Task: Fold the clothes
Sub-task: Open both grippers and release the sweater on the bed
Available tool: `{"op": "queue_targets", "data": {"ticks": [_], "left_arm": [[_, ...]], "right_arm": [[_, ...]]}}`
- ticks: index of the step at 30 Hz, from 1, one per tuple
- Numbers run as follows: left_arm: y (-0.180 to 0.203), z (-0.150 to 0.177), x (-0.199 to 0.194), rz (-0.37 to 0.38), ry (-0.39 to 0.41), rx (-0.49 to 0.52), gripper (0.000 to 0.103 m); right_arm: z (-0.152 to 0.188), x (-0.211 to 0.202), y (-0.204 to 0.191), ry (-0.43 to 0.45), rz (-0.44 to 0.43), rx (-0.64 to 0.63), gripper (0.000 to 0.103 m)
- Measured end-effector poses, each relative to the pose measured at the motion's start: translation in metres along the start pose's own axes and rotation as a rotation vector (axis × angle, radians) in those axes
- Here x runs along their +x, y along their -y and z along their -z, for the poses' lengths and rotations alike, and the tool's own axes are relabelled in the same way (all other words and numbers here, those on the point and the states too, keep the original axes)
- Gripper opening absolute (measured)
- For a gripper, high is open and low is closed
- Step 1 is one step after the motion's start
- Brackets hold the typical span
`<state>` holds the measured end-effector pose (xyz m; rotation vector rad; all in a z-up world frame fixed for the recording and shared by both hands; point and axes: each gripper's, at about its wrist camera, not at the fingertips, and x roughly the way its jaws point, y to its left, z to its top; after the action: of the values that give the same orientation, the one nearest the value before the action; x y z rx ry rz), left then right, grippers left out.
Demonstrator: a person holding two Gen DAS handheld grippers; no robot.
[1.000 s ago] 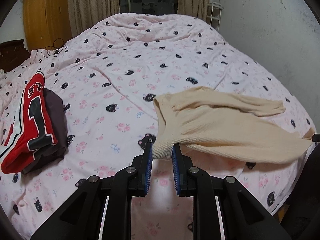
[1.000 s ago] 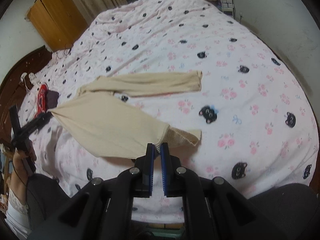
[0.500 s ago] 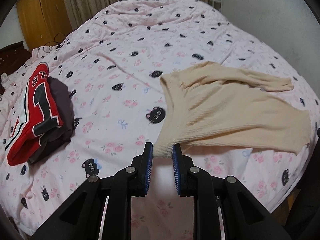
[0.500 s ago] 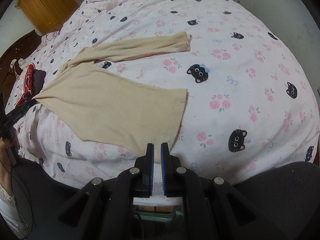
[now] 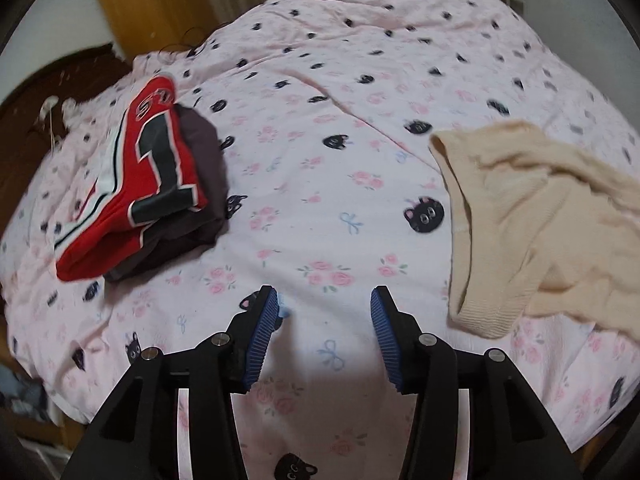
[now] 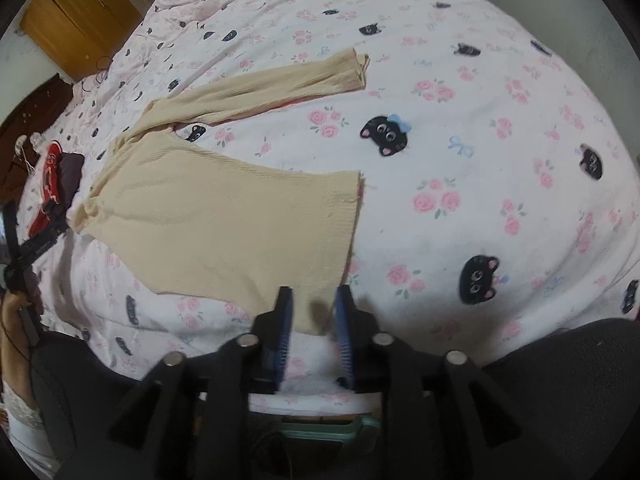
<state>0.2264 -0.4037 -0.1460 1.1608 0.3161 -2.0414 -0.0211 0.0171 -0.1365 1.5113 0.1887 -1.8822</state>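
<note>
We see the cream sweater [image 6: 224, 216] lying flat on the bed [image 6: 500, 152], filling the left-centre of the right wrist view. Its body spreads from a narrow end at the left of the frame to a wide ribbed hem at centre, and one sleeve [image 6: 276, 84] stretches up and right across the quilt, apart from the body except where it joins at the shoulder. In the left wrist view the sweater [image 5: 532, 216] sits at the right edge of the frame, rumpled, with a ribbed edge curling toward the lower right.

Our right tongs [image 6: 314, 312] stand at the bottom centre of their view, parted by a moderate gap, and the lower corner of the hem lies between the blue pads [image 6: 285, 328]; we cannot tell whether they touch the cloth. Our left tongs [image 5: 324, 316] are spread wide with nothing between them, only quilt beneath, and the sweater lies just to their right.

Further out, a folded red jersey [image 5: 136, 184] with a large black "1" rests on a dark folded garment [image 5: 204, 184] at the left of the left wrist view. The quilt is pink with black cat faces and roses. A wooden wardrobe [image 6: 76, 16] stands in the upper left of the right wrist view.
</note>
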Motion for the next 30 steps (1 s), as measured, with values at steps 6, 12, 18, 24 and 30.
{"op": "queue_targets", "data": {"ticks": [6, 12, 18, 24, 30], "left_arm": [[-0.008, -0.006, -0.022, 0.186, 0.102, -0.085, 0.044], [0.023, -0.015, -0.026, 0.290, 0.110, -0.014, 0.044], [0.057, -0.015, -0.014, 0.243, 0.056, 0.095, 0.044], [0.078, -0.001, 0.020, 0.096, -0.106, 0.195, 0.047], [0.054, -0.012, -0.008, 0.152, 0.006, 0.092, 0.052]], "right_arm": [[0.002, 0.011, 0.003, -0.027, -0.021, 0.043, 0.032], [0.002, 0.026, 0.008, -0.055, -0.050, 0.091, 0.032], [0.001, 0.040, 0.003, -0.051, -0.034, 0.073, 0.034], [0.002, 0.039, 0.004, -0.061, 0.017, 0.069, 0.030], [-0.008, 0.012, 0.004, -0.010, 0.026, 0.050, 0.033]]}}
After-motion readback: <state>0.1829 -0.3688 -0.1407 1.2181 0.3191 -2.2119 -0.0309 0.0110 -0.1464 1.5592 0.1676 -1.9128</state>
